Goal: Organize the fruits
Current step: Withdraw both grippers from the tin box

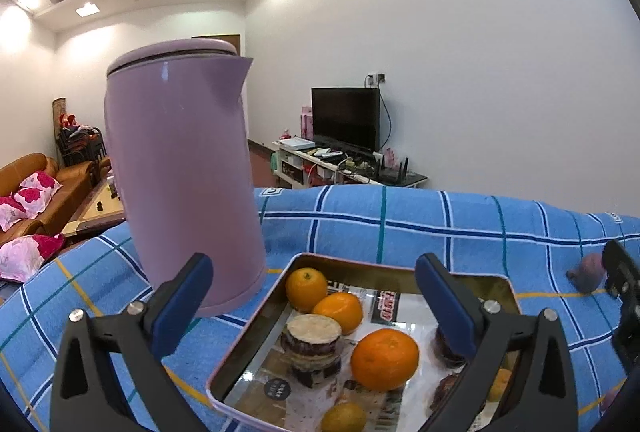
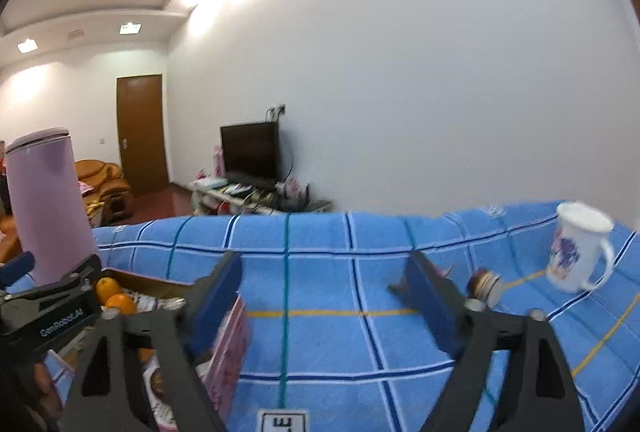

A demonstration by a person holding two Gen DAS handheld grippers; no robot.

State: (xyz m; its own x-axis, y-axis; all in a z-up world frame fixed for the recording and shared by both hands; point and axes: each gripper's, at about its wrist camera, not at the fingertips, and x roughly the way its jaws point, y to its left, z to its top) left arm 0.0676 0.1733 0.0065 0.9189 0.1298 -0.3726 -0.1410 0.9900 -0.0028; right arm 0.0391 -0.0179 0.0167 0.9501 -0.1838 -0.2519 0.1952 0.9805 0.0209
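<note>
Left wrist view: my left gripper point(image 1: 314, 296) is spread wide, nothing between its blue pads, hovering over the near half of a metal tray point(image 1: 352, 264) on the blue checked cloth point(image 1: 460, 228). Oranges in the tray: two touching at 11 o'clock point(image 1: 306, 288) point(image 1: 339, 311), a bigger one point(image 1: 385, 358) near centre, a yellower one point(image 1: 344, 416) at 6 o'clock. A stacked biscuit point(image 1: 312, 340) sits between them. At 10 o'clock of the tray, just beside it, stands a purple kettle point(image 1: 180, 167).

Right wrist view: my right gripper point(image 2: 324, 298) is also wide open and holds nothing, over bare cloth to the tray's right. Its left pad overlaps the tray's pink wall point(image 2: 234, 344); whether they touch, I cannot tell. At 1 o'clock past the right pad lies a small brown item point(image 2: 482, 282), blurred. A white printed mug point(image 2: 576, 246) at 2 o'clock, well apart.
</note>
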